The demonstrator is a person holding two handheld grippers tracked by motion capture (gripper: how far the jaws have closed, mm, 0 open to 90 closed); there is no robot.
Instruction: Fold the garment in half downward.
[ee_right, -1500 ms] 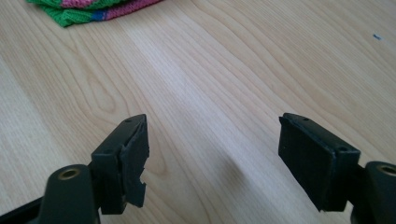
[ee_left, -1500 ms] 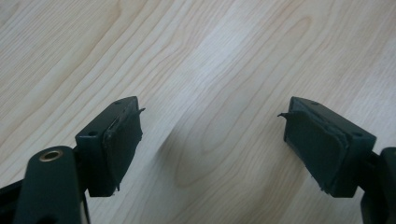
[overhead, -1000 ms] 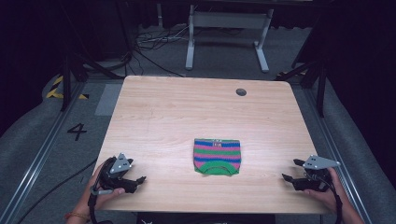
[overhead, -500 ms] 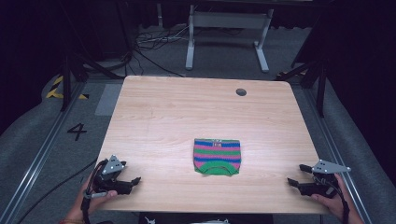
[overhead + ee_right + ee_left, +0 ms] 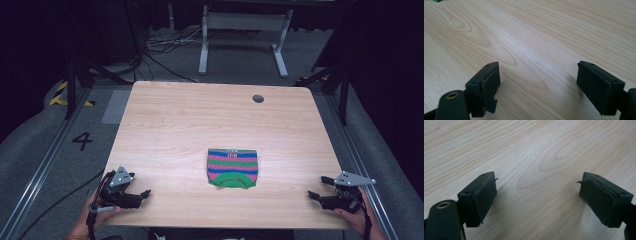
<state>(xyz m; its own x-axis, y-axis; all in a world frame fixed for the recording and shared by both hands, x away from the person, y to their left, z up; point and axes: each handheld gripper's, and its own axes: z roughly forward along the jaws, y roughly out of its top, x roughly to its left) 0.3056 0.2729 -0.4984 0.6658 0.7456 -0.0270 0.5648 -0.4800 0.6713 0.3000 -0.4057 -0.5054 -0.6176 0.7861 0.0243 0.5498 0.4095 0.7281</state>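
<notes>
A folded knit garment with pink, blue and green stripes lies flat on the wooden table, a little right of centre and toward the near side. My left gripper rests at the near left corner, pointing right, well apart from the garment. Its jaws stand open over bare wood. My right gripper sits at the near right corner, pointing left toward the garment with a gap of bare table between. It is open too, with nothing between its pads.
A round cable hole sits near the table's far right edge. Beyond the table stand a white desk frame and loose floor cables. Metal rails run along both sides of the table on the floor.
The right gripper has shifted a little to the right, toward the table's corner. The left gripper has barely moved, and the garment lies as before.
</notes>
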